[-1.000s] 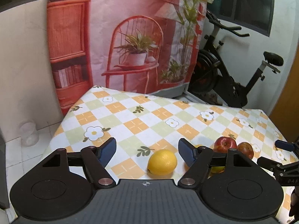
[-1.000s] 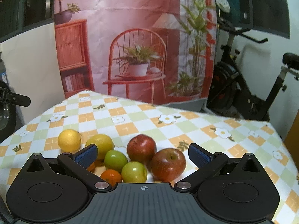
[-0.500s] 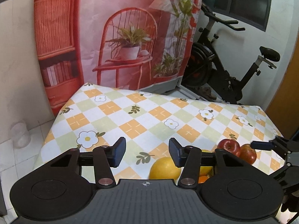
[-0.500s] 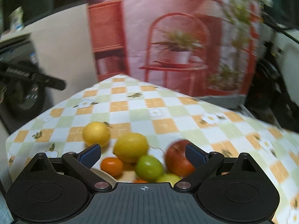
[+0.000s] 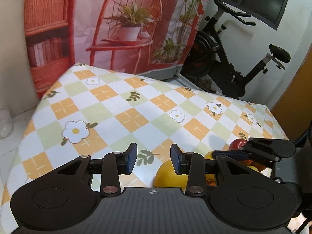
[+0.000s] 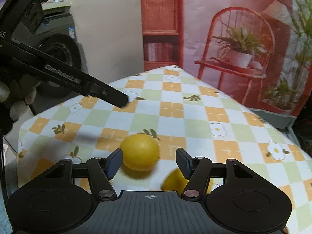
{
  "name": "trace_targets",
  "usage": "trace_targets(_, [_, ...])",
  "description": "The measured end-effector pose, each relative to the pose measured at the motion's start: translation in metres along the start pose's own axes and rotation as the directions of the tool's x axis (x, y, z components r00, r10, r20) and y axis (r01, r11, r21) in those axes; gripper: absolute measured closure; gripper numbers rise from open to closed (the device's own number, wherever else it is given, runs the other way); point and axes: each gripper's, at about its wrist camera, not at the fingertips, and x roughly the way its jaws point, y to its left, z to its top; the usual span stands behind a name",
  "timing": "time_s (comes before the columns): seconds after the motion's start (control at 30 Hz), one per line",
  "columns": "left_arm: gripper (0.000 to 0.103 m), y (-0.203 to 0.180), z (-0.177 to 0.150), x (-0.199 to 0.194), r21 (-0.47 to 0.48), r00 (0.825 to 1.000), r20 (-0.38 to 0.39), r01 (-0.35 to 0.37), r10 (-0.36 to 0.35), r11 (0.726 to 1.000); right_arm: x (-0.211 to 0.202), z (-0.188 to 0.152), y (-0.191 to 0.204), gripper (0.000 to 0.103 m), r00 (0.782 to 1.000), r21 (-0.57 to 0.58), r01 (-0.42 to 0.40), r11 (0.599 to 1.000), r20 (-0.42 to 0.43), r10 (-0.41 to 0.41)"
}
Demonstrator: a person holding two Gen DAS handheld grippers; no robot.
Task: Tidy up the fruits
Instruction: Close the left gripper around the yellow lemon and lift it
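Note:
A yellow lemon (image 6: 139, 151) lies on the checked tablecloth, between the open fingers of my right gripper (image 6: 149, 162), nearer the left finger. A second lemon (image 6: 173, 181) sits low behind the right finger. In the left wrist view the first lemon (image 5: 168, 174) lies just right of my left gripper (image 5: 153, 158), which is partly open and empty above the cloth. A red apple (image 5: 237, 144) and orange and green fruit (image 5: 251, 164) lie at the right, mostly hidden by the right gripper's body (image 5: 269, 152). The left gripper's arm (image 6: 64, 76) crosses the right wrist view at upper left.
The table with the checked tablecloth (image 5: 124, 105) ends close at the left and far sides. A red printed backdrop (image 5: 120, 23) hangs behind it. An exercise bike (image 5: 230, 66) stands at the back right. A washing machine (image 6: 56, 52) stands left of the table.
My right gripper swung left from the fruit pile to the lone lemon, which now sits between its fingers. My left gripper rose, drew back and narrowed its opening; the lemon dropped low right.

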Motion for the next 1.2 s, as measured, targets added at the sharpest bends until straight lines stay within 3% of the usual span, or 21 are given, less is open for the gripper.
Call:
trace_targets(0.3, [0.063, 0.013, -0.008, 0.023, -0.126, 0.994, -0.028, 0.105, -0.109, 0.987, 0.035, 0.004, 0.01, 0.047, 0.997, 0.014, -0.009, 1.0, -0.077, 0.01])
trace_targets(0.63, [0.063, 0.012, -0.016, 0.041, -0.123, 0.984, -0.077, 0.151, -0.161, 0.981, 0.048, 0.004, 0.01, 0.045, 0.996, 0.015, 0.022, 1.0, -0.088, -0.02])
trace_targets(0.83, [0.062, 0.011, -0.018, 0.051, -0.113, 0.98, -0.106, 0.155, -0.167, 0.982, 0.049, 0.005, 0.009, 0.044, 0.996, 0.012, 0.022, 1.0, -0.09, -0.021])
trace_targets(1.2, [0.062, 0.036, -0.013, 0.055, -0.201, 0.98, -0.087, 0.16, -0.18, 0.966, 0.059, 0.003, 0.005, 0.046, 0.992, 0.02, 0.024, 1.0, -0.121, -0.022])
